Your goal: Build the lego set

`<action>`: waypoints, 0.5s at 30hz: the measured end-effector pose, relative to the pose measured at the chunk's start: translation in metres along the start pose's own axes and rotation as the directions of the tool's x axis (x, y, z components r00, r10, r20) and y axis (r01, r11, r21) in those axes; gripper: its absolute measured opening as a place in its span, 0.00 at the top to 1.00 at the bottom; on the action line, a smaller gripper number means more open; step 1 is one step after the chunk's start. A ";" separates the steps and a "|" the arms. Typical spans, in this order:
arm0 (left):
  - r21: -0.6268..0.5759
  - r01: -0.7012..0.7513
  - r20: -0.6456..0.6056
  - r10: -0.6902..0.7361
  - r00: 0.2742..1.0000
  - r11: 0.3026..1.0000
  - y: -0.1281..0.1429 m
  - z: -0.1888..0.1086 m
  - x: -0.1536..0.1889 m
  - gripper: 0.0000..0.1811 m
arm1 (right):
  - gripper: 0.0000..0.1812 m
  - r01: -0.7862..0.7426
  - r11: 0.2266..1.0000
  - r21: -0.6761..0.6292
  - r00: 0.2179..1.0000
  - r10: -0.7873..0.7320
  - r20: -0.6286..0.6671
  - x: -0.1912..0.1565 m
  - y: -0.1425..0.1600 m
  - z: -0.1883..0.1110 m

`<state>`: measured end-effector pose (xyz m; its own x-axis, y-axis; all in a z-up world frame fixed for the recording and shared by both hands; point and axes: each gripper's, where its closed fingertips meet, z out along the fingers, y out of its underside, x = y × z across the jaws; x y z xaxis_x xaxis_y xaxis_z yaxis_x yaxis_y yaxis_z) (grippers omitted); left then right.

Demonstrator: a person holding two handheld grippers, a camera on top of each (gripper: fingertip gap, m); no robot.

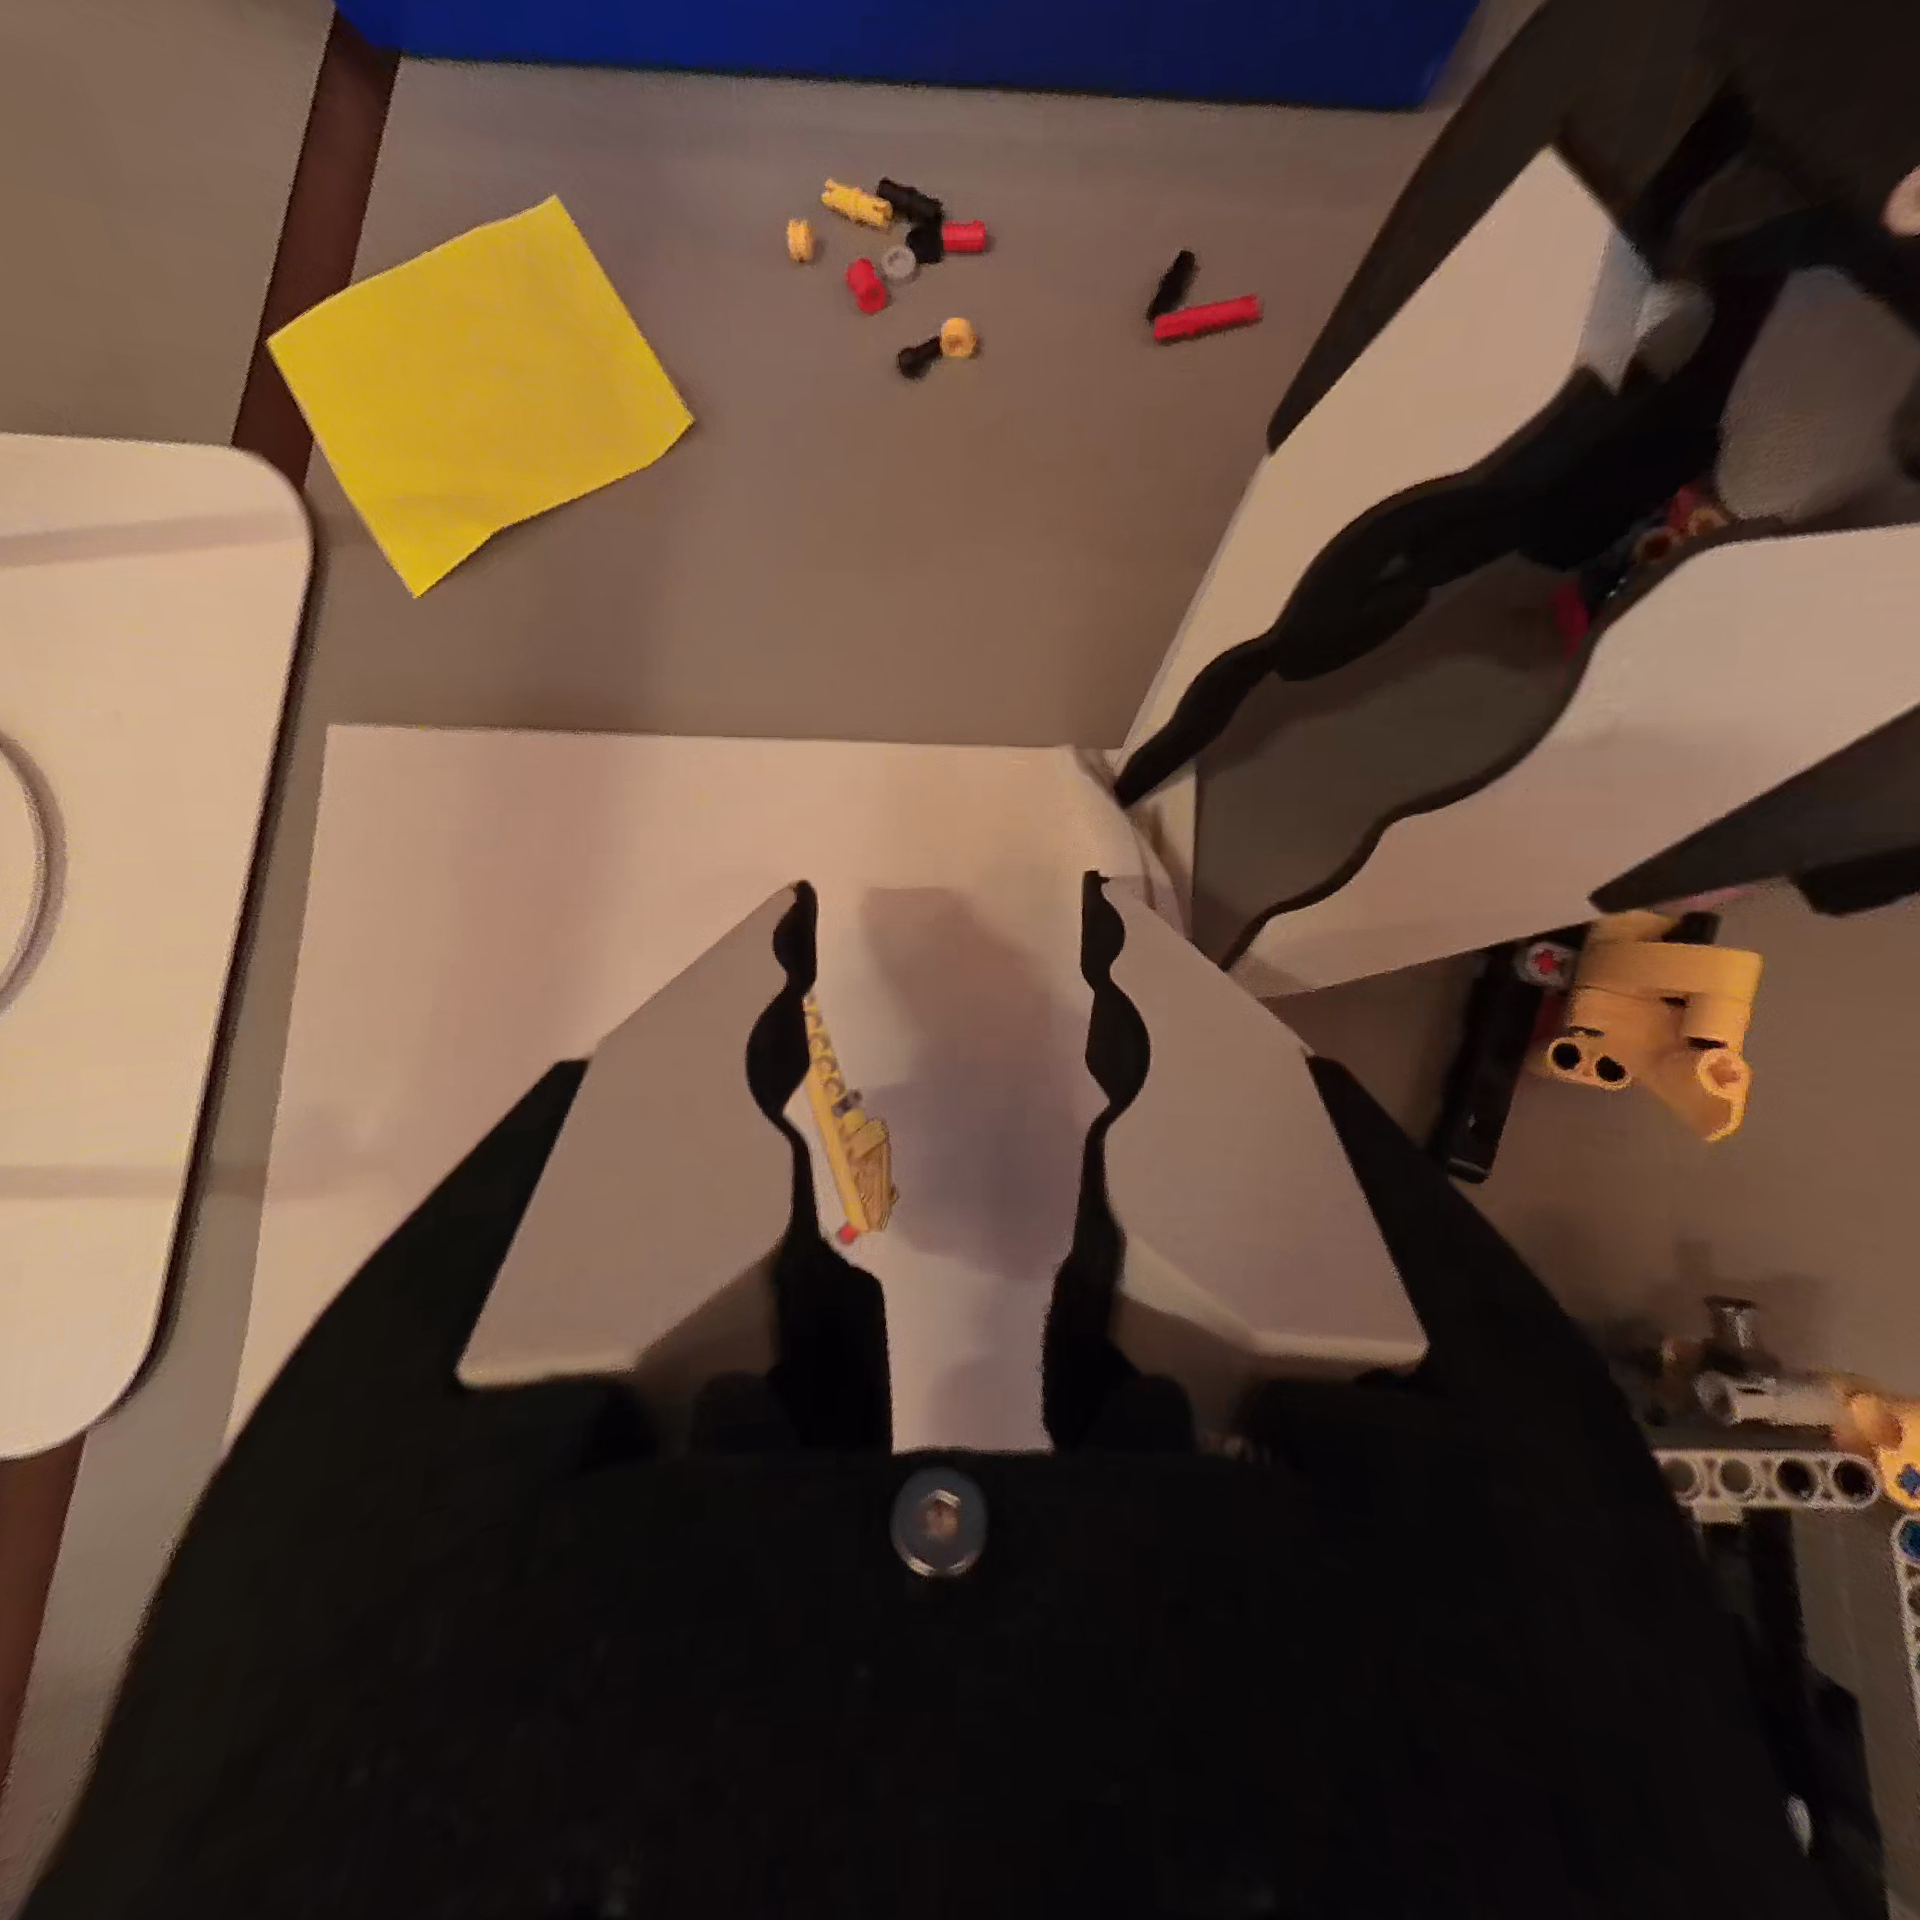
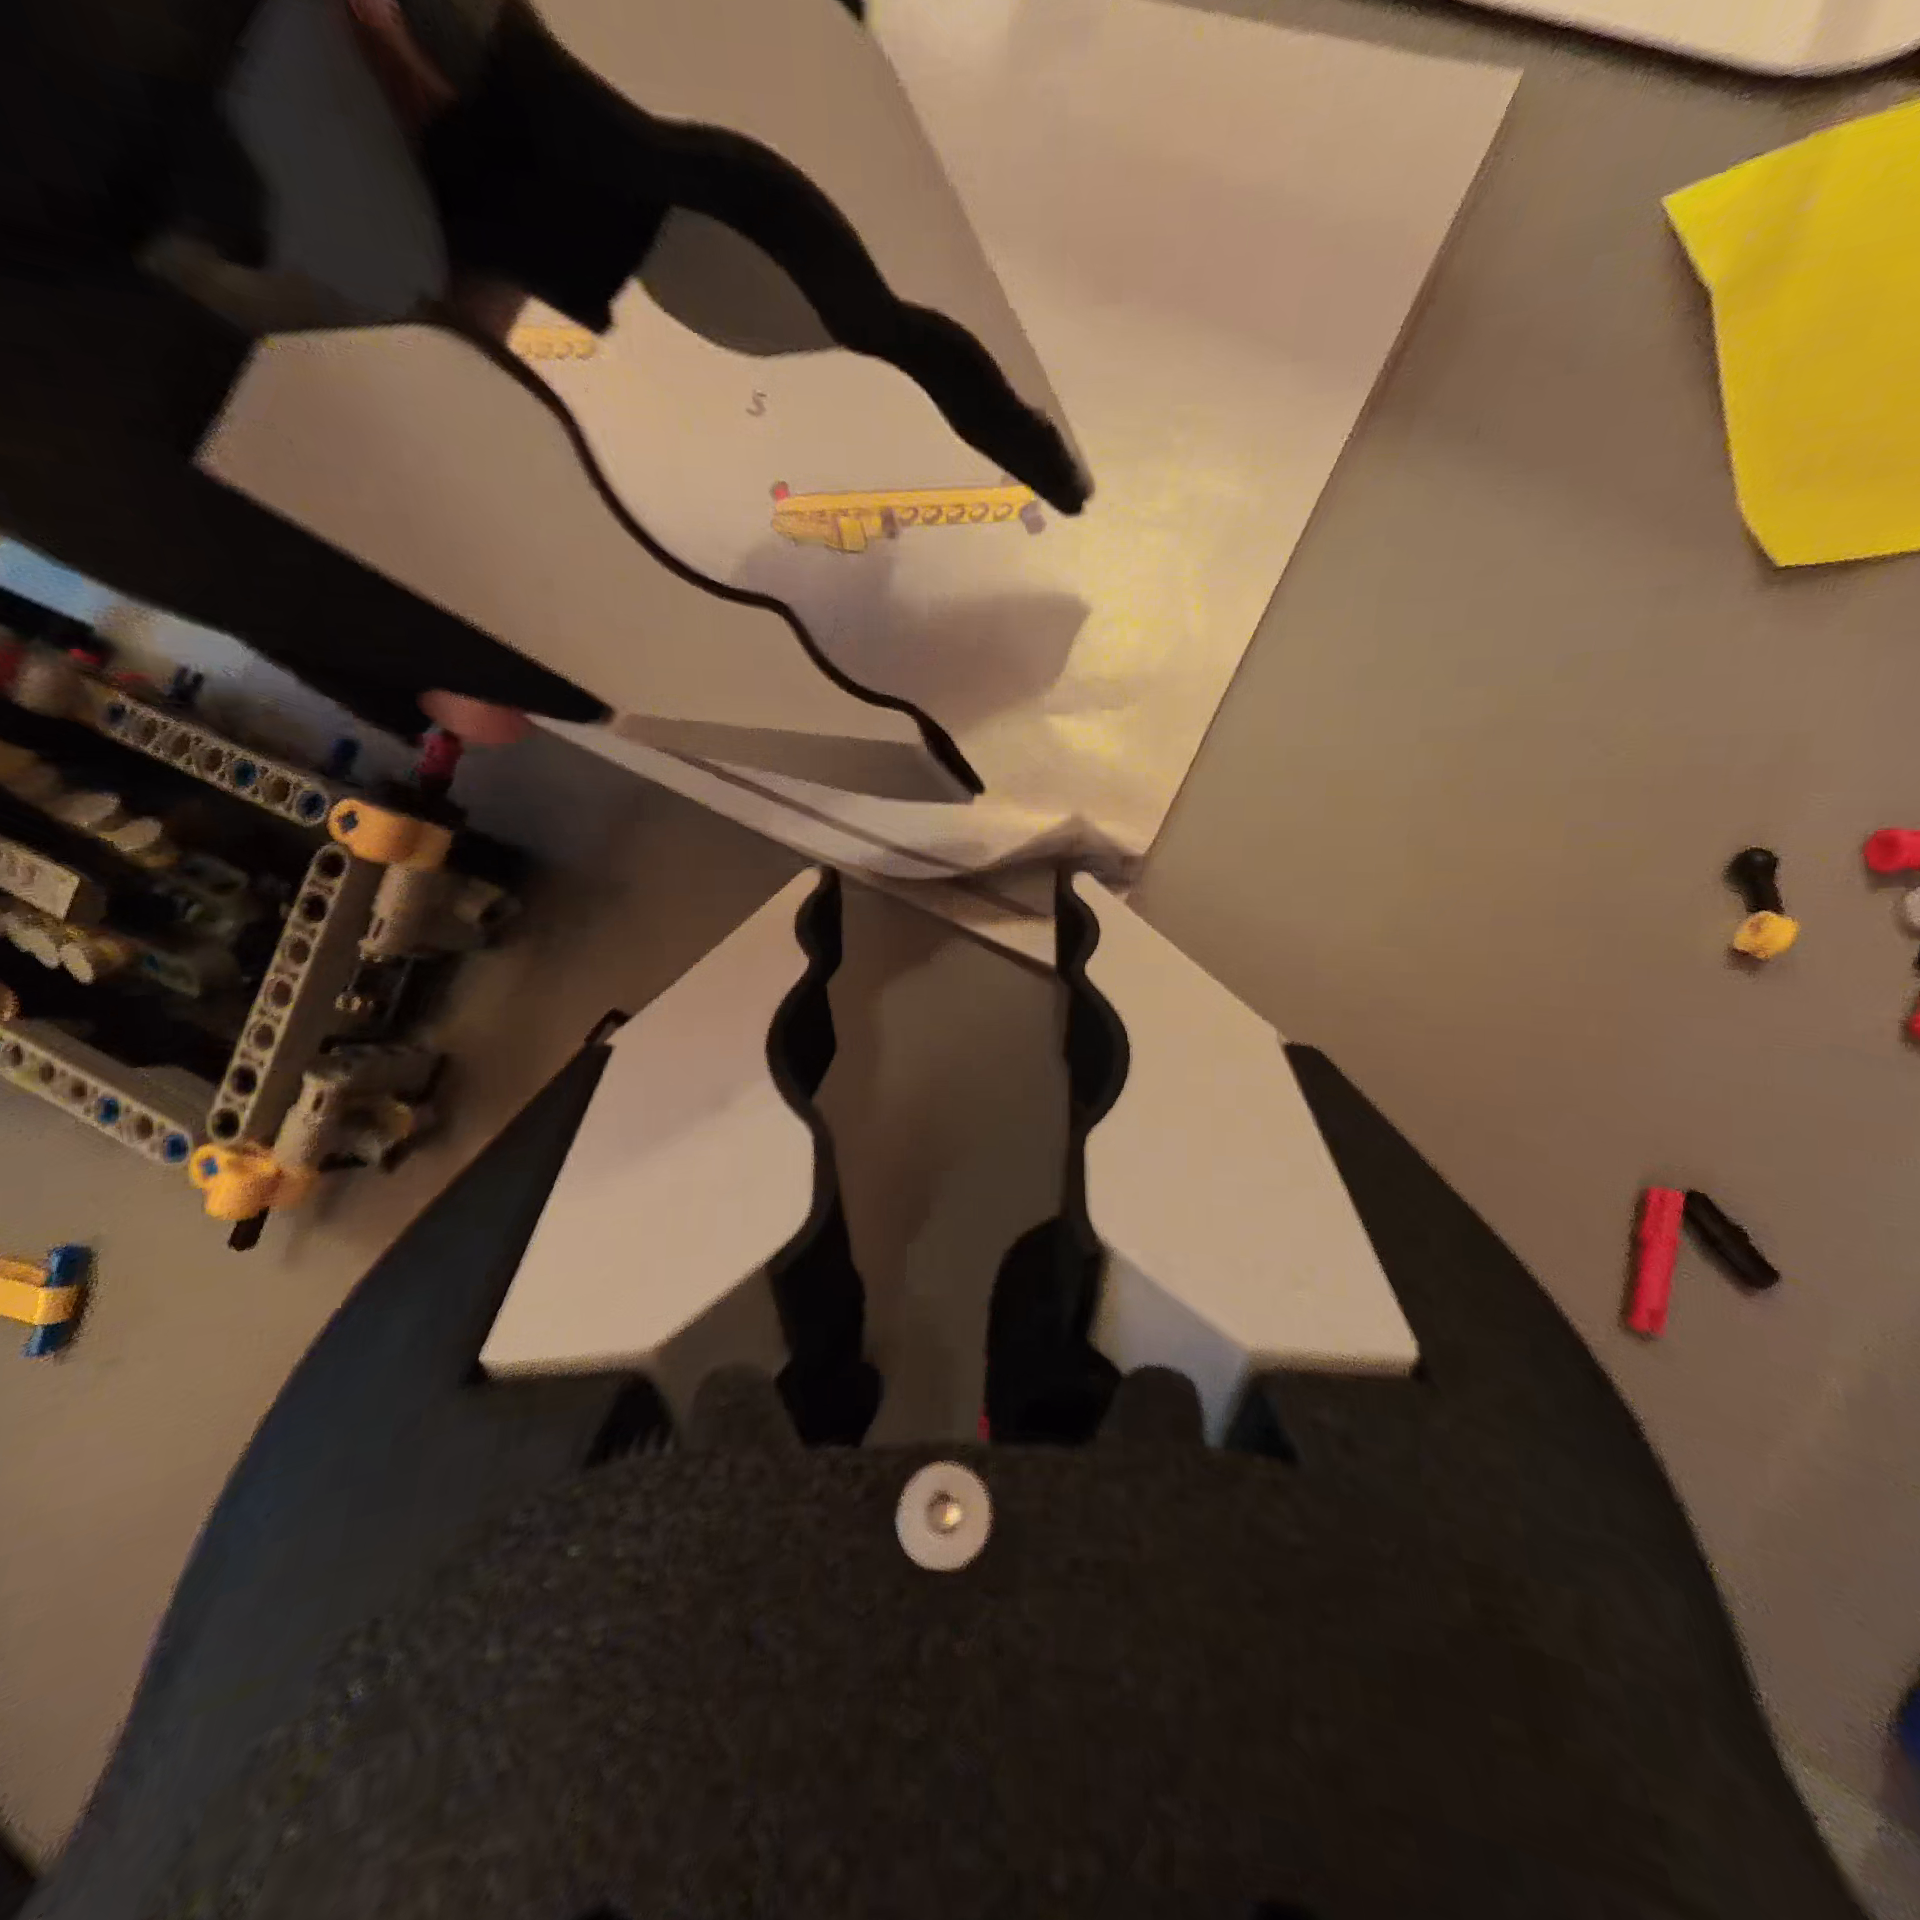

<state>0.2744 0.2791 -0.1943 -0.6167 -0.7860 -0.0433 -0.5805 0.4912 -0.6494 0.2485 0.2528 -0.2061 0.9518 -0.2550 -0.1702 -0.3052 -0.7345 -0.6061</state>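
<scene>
A white instruction booklet [image 1: 520, 935] lies open on the grey table; it also shows in the right wrist view [image 2: 1247, 312]. Its page bears a printed picture of a yellow beam [image 1: 847, 1122] [image 2: 904, 514]. My left gripper [image 1: 945, 894] is open and empty just above that page; the right wrist view shows it too [image 2: 1013, 634]. My right gripper [image 2: 945, 883] is open, with the booklet's curled near corner between its tips. It enters the left wrist view from the upper right [image 1: 1179, 862]. A partly built grey beam frame [image 2: 281, 966] stands beside the booklet.
Loose yellow, black and red pins [image 1: 894, 249] and a red axle [image 1: 1205, 317] lie beyond the booklet. A yellow paper square [image 1: 478, 384], a white rounded slab [image 1: 125, 883] and a blue bin [image 1: 904, 42] border the area. A yellow connector cluster [image 1: 1652, 1018] lies at the right. The red axle [image 1: 1205, 317] sits 11 cm or so from the ends of my right fingers. Look for it in the right wrist view [image 2: 1655, 1251] too.
</scene>
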 end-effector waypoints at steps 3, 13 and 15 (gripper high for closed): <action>0.004 0.074 0.025 -0.074 0.997 0.997 0.005 -0.010 -0.011 0.72 | 0.78 -0.054 0.998 -0.017 0.999 0.054 0.002 0.001 -0.003 0.003; 0.133 0.597 -0.327 -0.534 0.780 0.791 -0.017 -0.053 -0.014 0.72 | 1.00 0.194 0.971 0.140 0.976 -0.178 -0.123 -0.020 -0.035 -0.010; 0.113 0.582 -0.327 -0.523 0.787 0.805 -0.012 -0.051 -0.011 0.71 | 1.00 0.202 0.970 0.138 0.975 -0.186 -0.119 -0.023 -0.037 -0.007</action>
<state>0.2610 0.3014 -0.1469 -0.3554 -0.7532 0.5535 -0.7664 -0.1042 -0.6339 0.2378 0.2812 -0.1744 0.9815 -0.1873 0.0393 -0.0999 -0.6770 -0.7292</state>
